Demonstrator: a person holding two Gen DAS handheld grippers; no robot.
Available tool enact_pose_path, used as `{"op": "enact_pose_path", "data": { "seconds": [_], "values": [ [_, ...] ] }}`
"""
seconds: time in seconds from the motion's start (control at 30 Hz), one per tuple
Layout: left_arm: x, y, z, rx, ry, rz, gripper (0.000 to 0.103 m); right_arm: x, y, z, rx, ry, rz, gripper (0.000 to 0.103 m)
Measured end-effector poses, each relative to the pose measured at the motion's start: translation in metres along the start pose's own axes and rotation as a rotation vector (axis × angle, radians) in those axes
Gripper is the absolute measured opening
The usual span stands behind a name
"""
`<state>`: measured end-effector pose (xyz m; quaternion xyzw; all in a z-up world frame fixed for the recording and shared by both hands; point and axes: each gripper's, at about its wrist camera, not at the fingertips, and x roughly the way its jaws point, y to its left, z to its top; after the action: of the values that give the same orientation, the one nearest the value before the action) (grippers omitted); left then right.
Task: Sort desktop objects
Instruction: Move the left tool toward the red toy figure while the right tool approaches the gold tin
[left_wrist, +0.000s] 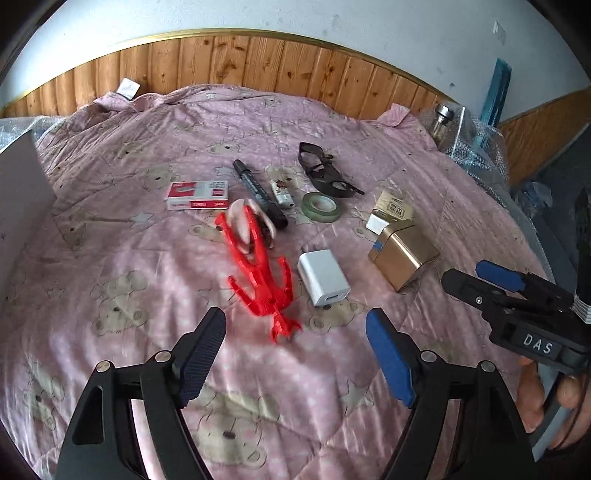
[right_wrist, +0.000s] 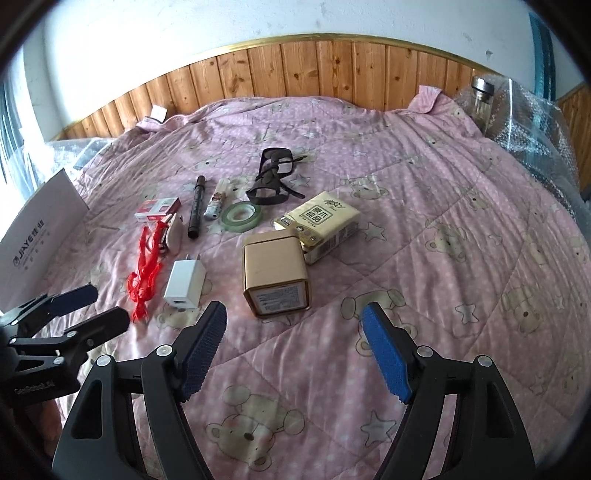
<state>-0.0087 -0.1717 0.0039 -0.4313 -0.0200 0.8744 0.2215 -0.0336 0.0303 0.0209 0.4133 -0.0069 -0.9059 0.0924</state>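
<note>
On the pink bear-print quilt (left_wrist: 110, 258) covering the bed, clutter grouped mid-frame: red plastic toy (left_wrist: 258, 273) nearest left gripper (left_wrist: 295, 354), white charger (left_wrist: 323, 277) just beside it to the right, gold tin (right_wrist: 273, 280) touching tissue pack (right_wrist: 321, 225), plus staple box (left_wrist: 197, 194), black marker (left_wrist: 260, 192), tape roll (left_wrist: 319, 207), glasses (left_wrist: 325, 173) farther back. White cardboard box (right_wrist: 37, 240) at far left, prob. the sorting bin. Left jaws wide apart, empty, hovering just short of toy's claw end. Right gripper (right_wrist: 295, 350) likewise spread, empty, aimed at tin. Likely step: pick toy w/ left. Best to straddle the thick torso, not thin legs, approx. square across the body; lower until pads near quilt, close gently since limbs look brittle & jointed. Watch pale clip (left_wrist: 242, 221) tangled under toy's far end; lift slowly so it drops free.
</note>
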Motion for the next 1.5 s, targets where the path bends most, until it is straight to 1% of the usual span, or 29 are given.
{"op": "enact_pose_path", "data": {
  "seconds": [0.1, 0.23, 0.3, 0.47, 0.5, 0.57, 0.6, 0.67, 0.7, 0.73, 0.8, 0.83, 0.9, 1.0, 1.07, 1.2, 1.23, 1.33, 1.37, 1.4, 1.43, 1.47, 1.5],
  "values": [
    [0.009, -0.006, 0.004, -0.014, 0.017, -0.057, 0.079, 0.008, 0.003, 0.001, -0.019, 0.010, 0.007, 0.079],
    [0.022, -0.015, 0.009, 0.002, 0.036, -0.077, 0.079, 0.016, 0.003, 0.003, -0.037, 0.013, 0.006, 0.079],
    [0.029, -0.017, 0.012, 0.006, 0.049, -0.086, 0.079, 0.019, 0.002, 0.004, -0.046, 0.015, -0.002, 0.077],
    [0.040, -0.012, 0.019, -0.002, 0.080, -0.130, 0.079, 0.023, -0.007, 0.006, -0.042, 0.033, 0.031, 0.071],
    [0.040, -0.010, 0.020, 0.007, 0.078, -0.115, 0.079, 0.023, -0.009, 0.007, -0.039, 0.034, 0.037, 0.071],
    [0.041, -0.006, 0.021, 0.027, 0.080, -0.055, 0.079, 0.024, -0.011, 0.008, -0.040, 0.036, 0.049, 0.071],
    [0.040, -0.002, 0.021, 0.030, 0.082, -0.038, 0.079, 0.024, -0.010, 0.009, -0.044, 0.038, 0.056, 0.071],
    [0.035, 0.008, 0.019, 0.017, 0.083, -0.055, 0.079, 0.026, -0.006, 0.009, -0.056, 0.043, 0.065, 0.071],
    [0.030, 0.014, 0.018, 0.009, 0.080, -0.045, 0.079, 0.028, -0.003, 0.010, -0.066, 0.048, 0.064, 0.071],
    [0.027, 0.021, 0.018, 0.003, 0.072, -0.018, 0.079, 0.031, -0.001, 0.010, -0.074, 0.052, 0.063, 0.071],
    [0.018, 0.037, 0.016, -0.024, 0.049, 0.056, 0.079, 0.038, 0.001, 0.010, -0.080, 0.065, 0.053, 0.071],
    [0.014, 0.046, 0.016, -0.044, 0.040, 0.081, 0.079, 0.041, 0.001, 0.010, -0.079, 0.071, 0.038, 0.071],
    [0.005, 0.064, 0.014, -0.086, 0.031, 0.083, 0.079, 0.044, -0.004, 0.011, -0.064, 0.071, 0.026, 0.071],
    [-0.008, 0.081, 0.013, -0.121, 0.000, 0.115, 0.079, 0.037, -0.011, 0.011, -0.034, 0.047, -0.006, 0.070],
    [-0.009, 0.083, 0.014, -0.128, 0.003, 0.093, 0.079, 0.036, -0.010, 0.010, -0.033, 0.049, 0.002, 0.071],
    [0.005, 0.059, 0.019, -0.099, 0.037, -0.006, 0.079, 0.038, 0.006, 0.009, -0.063, 0.058, 0.014, 0.070],
    [0.011, 0.052, 0.020, -0.091, 0.046, -0.018, 0.079, 0.039, 0.009, 0.009, -0.068, 0.060, 0.014, 0.070],
    [0.032, 0.038, 0.022, -0.067, 0.078, -0.006, 0.079, 0.043, 0.015, 0.008, -0.077, 0.065, 0.005, 0.070],
    [0.039, 0.037, 0.022, -0.071, 0.092, -0.007, 0.078, 0.044, 0.015, 0.007, -0.077, 0.066, 0.000, 0.066],
    [0.045, 0.038, 0.022, -0.083, 0.106, -0.010, 0.075, 0.045, 0.015, 0.007, -0.074, 0.070, -0.005, 0.061],
    [0.050, 0.039, 0.022, -0.093, 0.116, -0.014, 0.069, 0.046, 0.014, 0.007, -0.071, 0.072, -0.008, 0.059],
    [0.053, 0.041, 0.022, -0.100, 0.120, -0.018, 0.066, 0.047, 0.012, 0.007, -0.066, 0.071, -0.010, 0.055],
    [0.054, 0.042, 0.023, -0.105, 0.114, -0.017, 0.060, 0.048, 0.010, 0.007, -0.063, 0.071, -0.014, 0.051]
  ]
}}
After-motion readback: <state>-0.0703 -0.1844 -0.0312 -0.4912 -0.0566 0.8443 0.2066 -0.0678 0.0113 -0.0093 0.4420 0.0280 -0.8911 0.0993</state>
